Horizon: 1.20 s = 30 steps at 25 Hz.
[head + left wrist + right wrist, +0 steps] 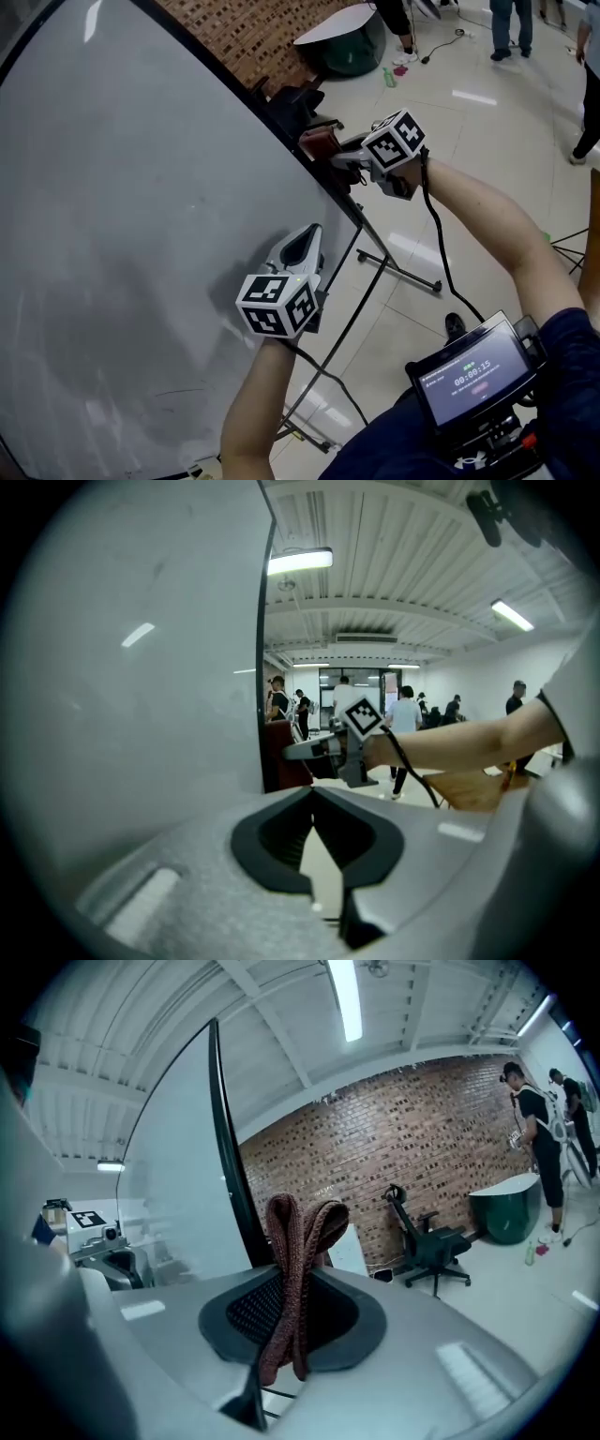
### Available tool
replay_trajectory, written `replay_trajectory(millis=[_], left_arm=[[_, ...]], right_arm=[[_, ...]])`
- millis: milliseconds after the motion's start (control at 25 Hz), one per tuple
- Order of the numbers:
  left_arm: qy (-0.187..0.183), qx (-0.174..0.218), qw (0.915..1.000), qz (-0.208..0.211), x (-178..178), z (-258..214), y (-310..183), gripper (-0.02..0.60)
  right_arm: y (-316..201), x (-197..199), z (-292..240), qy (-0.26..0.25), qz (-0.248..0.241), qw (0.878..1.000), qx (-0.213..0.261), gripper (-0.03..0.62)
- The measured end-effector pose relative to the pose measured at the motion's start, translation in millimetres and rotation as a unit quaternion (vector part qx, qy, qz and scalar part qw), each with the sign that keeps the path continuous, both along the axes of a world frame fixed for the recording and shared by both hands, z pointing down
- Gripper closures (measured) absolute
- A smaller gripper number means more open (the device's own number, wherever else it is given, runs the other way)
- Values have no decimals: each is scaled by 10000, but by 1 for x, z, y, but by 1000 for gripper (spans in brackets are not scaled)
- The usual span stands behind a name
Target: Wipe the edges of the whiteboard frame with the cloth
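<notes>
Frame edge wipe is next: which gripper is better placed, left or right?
Right. The right gripper is shut on the cloth, which sticks up from its jaws close beside the black whiteboard frame. The left gripper is shut and holds nothing, so it has nothing to wipe with.

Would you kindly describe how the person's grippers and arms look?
The left gripper and right gripper have light grey shells, black ribbed pads and a white cube with black square markers each. A black cable trails from the right one. The short sleeve is dark blue.
</notes>
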<state>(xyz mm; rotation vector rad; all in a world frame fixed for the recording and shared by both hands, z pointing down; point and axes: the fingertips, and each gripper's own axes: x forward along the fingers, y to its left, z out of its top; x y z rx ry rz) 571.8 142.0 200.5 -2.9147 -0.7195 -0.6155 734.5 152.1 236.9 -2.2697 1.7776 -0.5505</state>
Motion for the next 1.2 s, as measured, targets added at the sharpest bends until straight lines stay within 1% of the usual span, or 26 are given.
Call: replay_trajectory(millis=[120,240,360,440,520,640,760,920,1080,1200], left_arm=[[-90,58,9999,-27,-9,11,-3,577],[-139,19,9999,26,-15,18,-2,577],[-173,-56,9998,40,-28,36,1,577],[-213,-66,9997,45,-33,58,5,577],[-317,-37,9995,24,-31,82,7,577],[-614,-74,9981,-62,-16,109,7,577],[-861,-6,9961,-188,-14,134,14,577],[-939,139,9950,-312,-9,150,14,577],[-981,-60,9946,-331,-2,159,12,577],[-1034,-270,9936,-353,0,171,13,577]], right_arm=[[6,-3,27,-18,25,9996,-270,536],[11,-20,55,-121,-89,9989,-433,536],[4,-49,81,-96,-372,9984,-405,536],[-3,-67,99,-52,-604,9977,-307,536],[-15,-77,120,-42,-832,9961,-281,534],[-28,-73,136,-167,-1075,9940,-99,534],[-23,-71,149,-311,-1164,9925,186,534],[-22,-73,184,-530,-1282,9903,-29,534],[-28,-72,202,-688,-1270,9894,-129,534],[-31,-71,215,-929,-1174,9886,-128,534]])
